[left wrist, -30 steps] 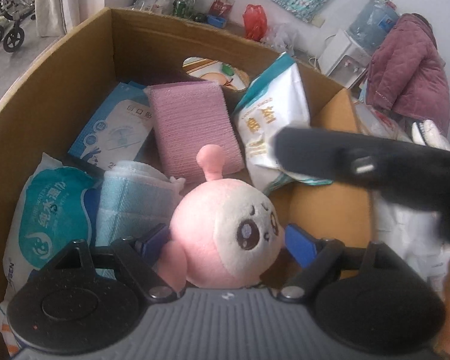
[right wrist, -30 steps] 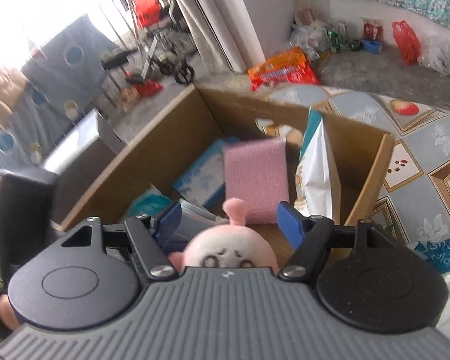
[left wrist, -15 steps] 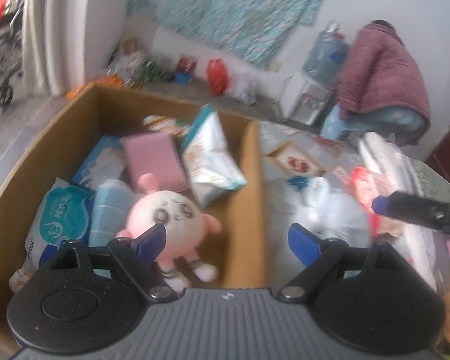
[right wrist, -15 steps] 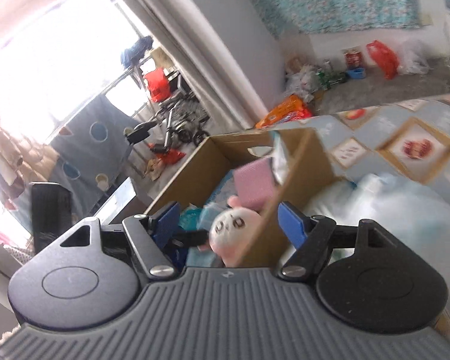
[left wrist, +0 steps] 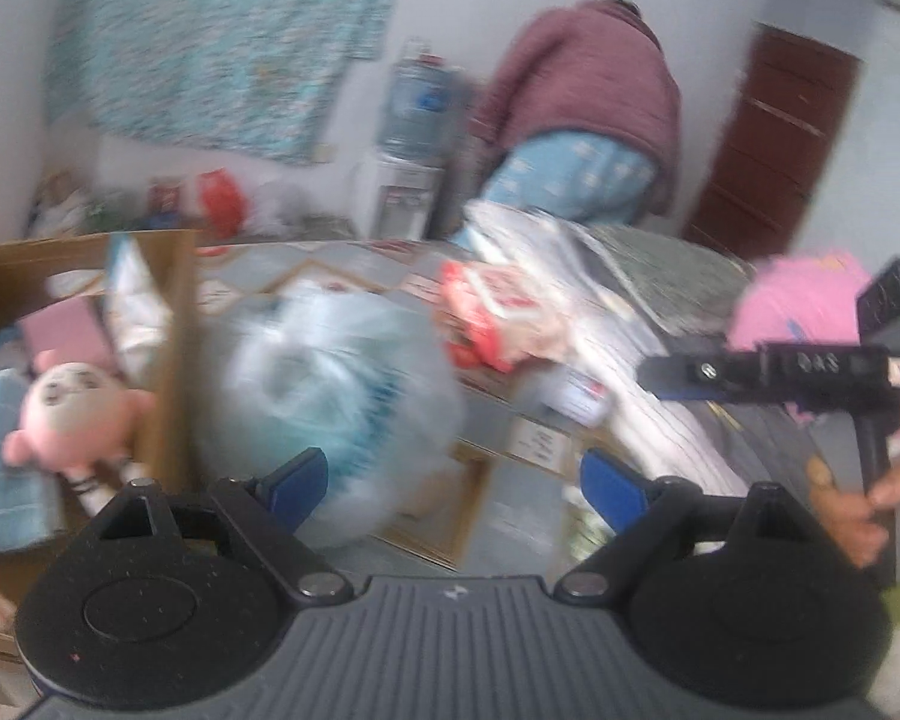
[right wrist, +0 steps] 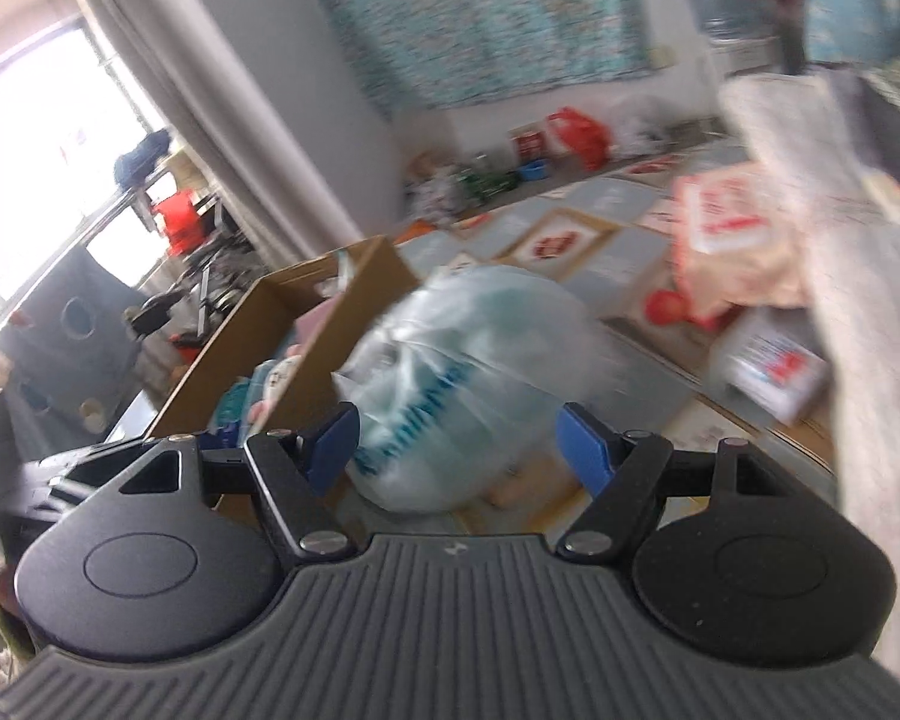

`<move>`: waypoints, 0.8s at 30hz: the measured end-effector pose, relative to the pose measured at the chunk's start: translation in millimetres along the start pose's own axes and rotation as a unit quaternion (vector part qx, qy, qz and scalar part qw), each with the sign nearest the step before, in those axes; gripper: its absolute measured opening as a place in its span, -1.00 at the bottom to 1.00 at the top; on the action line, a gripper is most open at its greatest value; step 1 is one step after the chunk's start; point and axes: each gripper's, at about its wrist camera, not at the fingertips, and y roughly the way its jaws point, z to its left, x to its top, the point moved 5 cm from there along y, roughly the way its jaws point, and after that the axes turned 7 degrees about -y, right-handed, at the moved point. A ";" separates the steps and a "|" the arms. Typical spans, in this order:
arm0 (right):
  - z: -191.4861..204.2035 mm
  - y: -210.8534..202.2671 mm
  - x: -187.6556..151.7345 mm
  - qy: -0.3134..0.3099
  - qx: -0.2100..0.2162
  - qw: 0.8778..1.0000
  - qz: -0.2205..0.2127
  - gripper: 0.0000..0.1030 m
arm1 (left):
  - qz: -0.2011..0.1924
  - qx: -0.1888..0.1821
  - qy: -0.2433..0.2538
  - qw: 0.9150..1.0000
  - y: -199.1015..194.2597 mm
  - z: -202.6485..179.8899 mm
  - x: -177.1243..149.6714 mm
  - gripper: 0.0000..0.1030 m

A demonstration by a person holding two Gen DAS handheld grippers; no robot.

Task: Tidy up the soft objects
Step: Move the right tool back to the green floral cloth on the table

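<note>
Left gripper opening, empty; plastic bag ahead, cardboard box beside

Glossy plastic bag; matt cardboard box; plush toy.

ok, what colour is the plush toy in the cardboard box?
Pink with a white face; the plush toy shows best in the left wrist view.

Both grippers have swung away from the cardboard box to the clear bag beside it. The pink plush toy now lies alone in the box. The left gripper has just been opening wider, with nothing between its jaws.
</note>
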 end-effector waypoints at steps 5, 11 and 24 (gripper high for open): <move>-30.0 -16.9 -36.3 0.020 -0.034 0.999 0.000 0.42 | 0.034 -0.034 0.035 0.998 25.3 -42.2 -33.7 0.79; -57.3 -13.1 -70.3 0.042 -0.050 0.998 0.023 0.42 | 0.081 -0.053 0.079 0.992 60.7 -74.6 -72.8 0.79; -69.8 20.2 -108.1 0.004 -0.090 0.993 0.073 0.23 | 0.114 -0.046 0.137 0.983 119.5 -104.5 -111.3 0.71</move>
